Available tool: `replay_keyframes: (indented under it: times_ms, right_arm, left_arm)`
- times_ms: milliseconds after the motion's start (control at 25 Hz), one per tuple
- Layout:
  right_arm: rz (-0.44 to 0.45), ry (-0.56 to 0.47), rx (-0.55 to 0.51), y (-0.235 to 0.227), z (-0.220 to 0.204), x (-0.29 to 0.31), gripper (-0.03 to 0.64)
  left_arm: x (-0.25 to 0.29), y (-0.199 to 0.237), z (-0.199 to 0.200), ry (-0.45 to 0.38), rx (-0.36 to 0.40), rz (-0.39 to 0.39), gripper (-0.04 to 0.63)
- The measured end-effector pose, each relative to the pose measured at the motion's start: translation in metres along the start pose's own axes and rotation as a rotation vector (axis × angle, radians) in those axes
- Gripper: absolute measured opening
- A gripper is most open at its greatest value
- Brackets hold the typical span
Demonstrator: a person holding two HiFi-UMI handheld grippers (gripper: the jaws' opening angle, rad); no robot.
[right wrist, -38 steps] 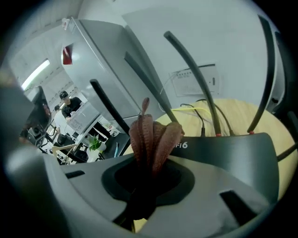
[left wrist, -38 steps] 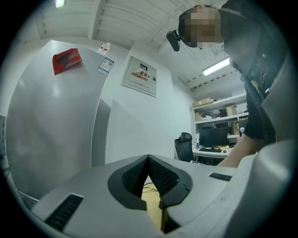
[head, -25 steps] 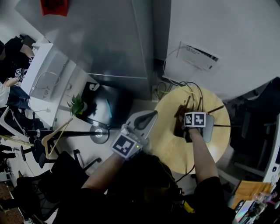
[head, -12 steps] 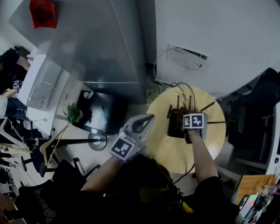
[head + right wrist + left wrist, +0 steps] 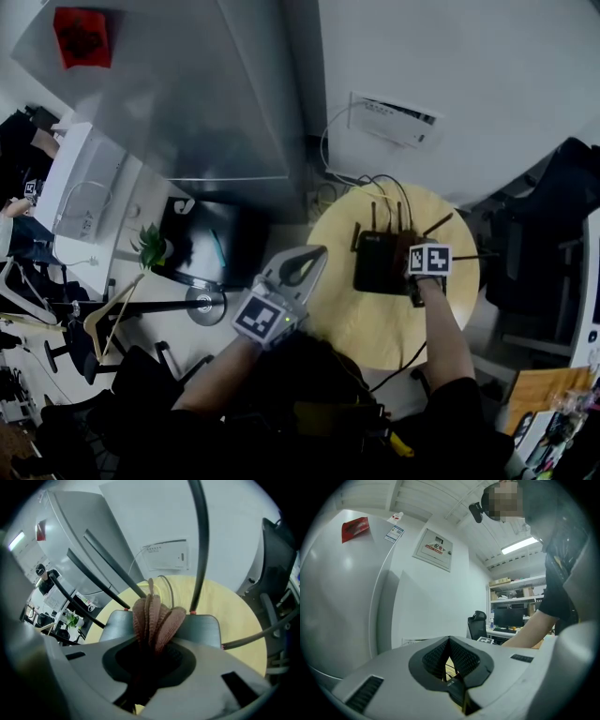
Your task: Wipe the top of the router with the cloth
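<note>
A person seen from above stands over a small round wooden tabletop (image 5: 375, 323). A flat black router (image 5: 378, 264) lies on it, with thin antennas (image 5: 373, 216) rising along the router's far edge and cables trailing away behind it.

The right tool (image 5: 152, 639) is over the router's right end. Its jaws are clamped on a brown knitted cloth (image 5: 152, 613), bunched into folds that stick out past the tips. In the right gripper view the folds hang over the router's top, between two of the antennas. Whether the cloth is actually pressing on the top cannot be told.

The left tool (image 5: 311, 258) hovers well to the left of the router, off the tabletop's edge. Its jaws are together, with nothing between them.

The wiping seems to be under way at the router's right end, with most of the top to the left of the cloth left to cover.

To do this step well:
- Keep the clamp firm so the cloth does not slip out.
- Lay the folds flat on the router rather than dabbing with their tips.
- Draw the cloth in straight, overlapping passes towards the router's left end.
- Press lightly, since a router this light would likely slide.
- Stay just short of the antennas and cables at the router's far edge, which could snag the cloth.
</note>
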State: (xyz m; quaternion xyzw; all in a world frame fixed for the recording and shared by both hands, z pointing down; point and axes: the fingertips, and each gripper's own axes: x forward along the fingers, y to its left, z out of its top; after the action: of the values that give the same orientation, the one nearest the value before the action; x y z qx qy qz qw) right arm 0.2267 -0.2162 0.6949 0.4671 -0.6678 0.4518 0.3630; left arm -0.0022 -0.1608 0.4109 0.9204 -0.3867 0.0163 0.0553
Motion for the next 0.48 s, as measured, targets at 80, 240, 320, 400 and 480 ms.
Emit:
replay_keyframes:
  times_ms: [80, 240, 320, 400, 480]
  right_arm:
    - [-0.005, -0.008, 0.006, -0.009, -0.001, -0.002, 0.071]
    - [-0.027, -0.018, -0.002, -0.028, -0.002, -0.009, 0.071]
    - [-0.041, -0.018, 0.005, -0.040, -0.004, -0.014, 0.071]
    - [-0.060, -0.020, 0.006, -0.052, -0.005, -0.018, 0.071]
    - [-0.076, -0.021, 0.001, -0.062, -0.006, -0.021, 0.071]
  left_arm:
    - [0.000, 0.000, -0.002, 0.002, -0.002, 0.001, -0.002]
    - [0.001, 0.001, -0.003, 0.008, -0.011, 0.010, -0.002]
    - [0.001, 0.002, -0.003, 0.012, -0.016, 0.011, -0.002]
    - [0.001, 0.003, -0.002, 0.012, -0.019, 0.013, -0.003]
    - [0.001, 0.004, -0.002, 0.011, -0.021, 0.015, -0.003]
